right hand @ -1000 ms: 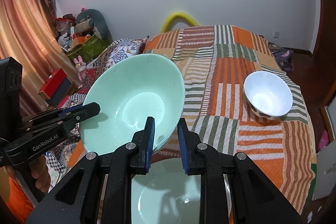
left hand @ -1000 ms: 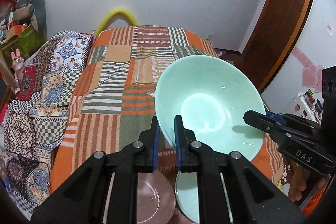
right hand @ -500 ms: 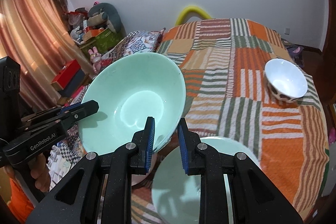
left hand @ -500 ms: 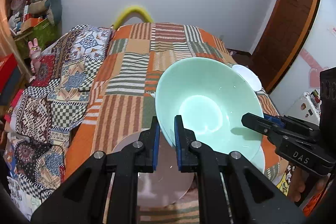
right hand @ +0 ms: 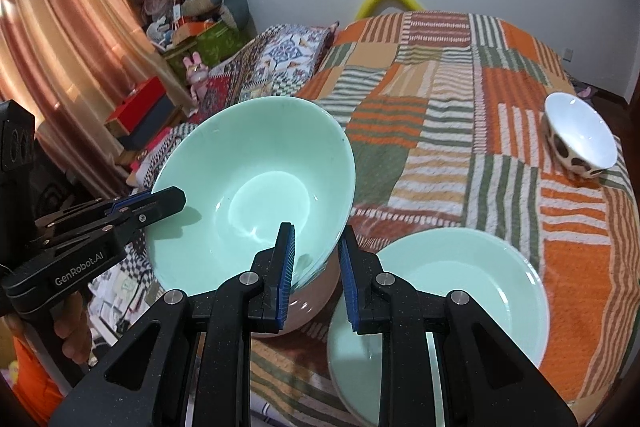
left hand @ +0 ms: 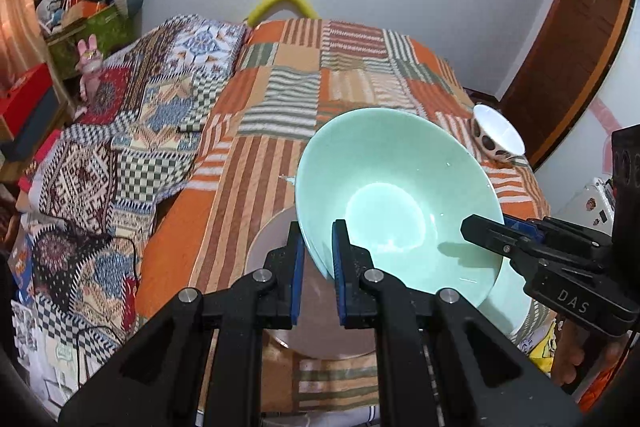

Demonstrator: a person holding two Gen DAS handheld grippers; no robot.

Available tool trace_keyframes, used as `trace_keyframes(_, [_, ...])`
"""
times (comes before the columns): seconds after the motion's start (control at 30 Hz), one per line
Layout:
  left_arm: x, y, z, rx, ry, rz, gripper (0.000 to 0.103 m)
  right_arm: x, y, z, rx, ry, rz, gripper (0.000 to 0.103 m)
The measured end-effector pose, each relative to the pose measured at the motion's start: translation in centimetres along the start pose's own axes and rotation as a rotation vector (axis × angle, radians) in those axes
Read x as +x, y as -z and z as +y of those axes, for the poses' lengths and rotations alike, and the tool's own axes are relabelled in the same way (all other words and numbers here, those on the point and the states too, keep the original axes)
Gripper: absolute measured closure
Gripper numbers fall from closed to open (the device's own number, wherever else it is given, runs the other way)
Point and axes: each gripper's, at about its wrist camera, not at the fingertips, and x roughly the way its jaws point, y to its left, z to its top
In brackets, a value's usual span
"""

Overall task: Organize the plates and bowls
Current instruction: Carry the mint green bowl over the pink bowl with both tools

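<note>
Both of your grippers carry the green bowl (right hand: 256,195), tilted, above the pink plate (left hand: 280,291). The left gripper (left hand: 316,267) stays clamped on its near rim. The right gripper (right hand: 316,267) has widened over the last second: its jaws straddle the opposite rim with a visible gap, so it seems to be letting go. The bowl has also travelled from over the green plate (right hand: 460,291) to beside it (a stacking move, probably). The spotted bowl (right hand: 580,143) sits well beyond the green plate. All four dishes look smooth, glossy, round and hard; the quilt (right hand: 440,99) beneath is soft and ridged.
</note>
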Motion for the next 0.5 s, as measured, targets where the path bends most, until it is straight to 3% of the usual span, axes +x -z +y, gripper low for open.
trace_keyframes(0.5, [3.4, 3.0, 2.4, -0.050, -0.016, 0.101, 0.091, 3.2, 1.7, 1.1, -0.003, -0.003, 0.109, 0.083])
